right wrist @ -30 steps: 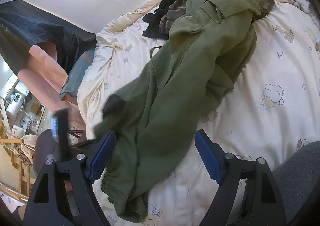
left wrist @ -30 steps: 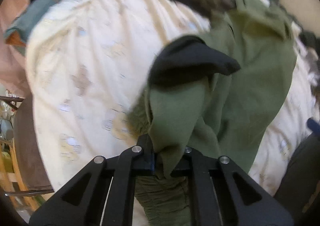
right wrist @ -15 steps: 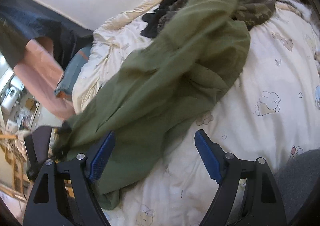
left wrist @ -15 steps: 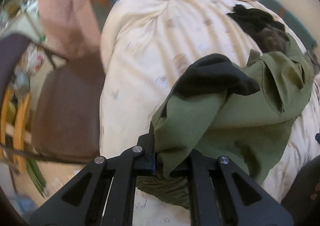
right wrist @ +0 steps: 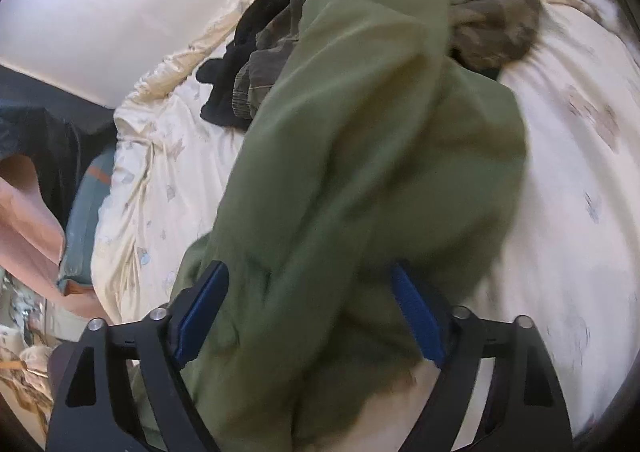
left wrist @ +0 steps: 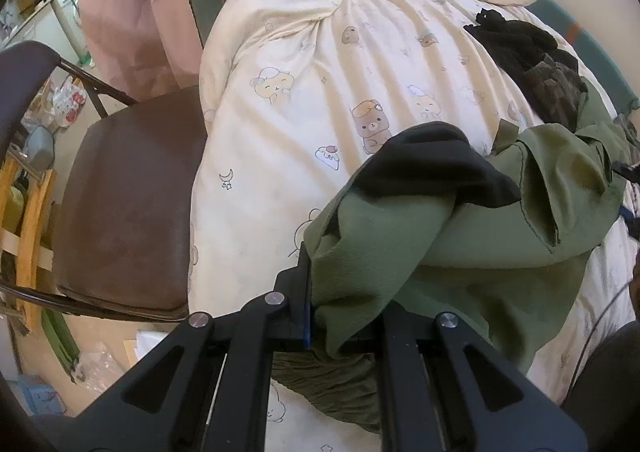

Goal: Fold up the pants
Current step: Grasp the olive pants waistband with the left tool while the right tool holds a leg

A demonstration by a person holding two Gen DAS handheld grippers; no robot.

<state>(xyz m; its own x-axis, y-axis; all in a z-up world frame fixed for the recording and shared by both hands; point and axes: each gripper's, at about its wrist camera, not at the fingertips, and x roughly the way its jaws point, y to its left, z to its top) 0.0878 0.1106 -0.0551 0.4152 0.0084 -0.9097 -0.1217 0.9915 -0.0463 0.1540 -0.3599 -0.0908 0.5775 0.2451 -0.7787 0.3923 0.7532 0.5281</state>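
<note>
**Green pants clamped in left tool, right tool closing around a leg**

Left tool (left wrist: 344,332): clamped tight on a bunched fold of the olive-green pants (left wrist: 460,252), cloth pinched between the jaws and spilling out ahead and to the right. Black inner lining (left wrist: 436,168) turned out just ahead of the jaws, draped over the green cloth. More gathered green fabric hanging below the jaws, against the bedsheet. Cream sheet with cartoon bears (left wrist: 320,92) spread ahead and to the left of the tool. Brown-seated chair (left wrist: 128,220) off to the left, beside the bed edge; pink curtain (left wrist: 132,4) farther up on the same side. Heap of black and camouflage clothing (left wrist: 536,64) well ahead to the right, beyond the pants.

Right tool (right wrist: 308,312): jaws still fairly wide and closing, blue pads (right wrist: 204,308) standing on either side of a thick run of the green pants (right wrist: 380,140). Cloth between the pads; picture blurred, so no telling whether either pad already touches it. Pants stretched from between the jaws away toward the top of the view, lying across the bed. Same dark clothing pile (right wrist: 260,64) ahead and to the left of the green cloth, another camouflage garment (right wrist: 496,12) ahead to the right. Cream sheet (right wrist: 580,172) to the right of the tool, pink curtain (right wrist: 24,212) far left.
</note>
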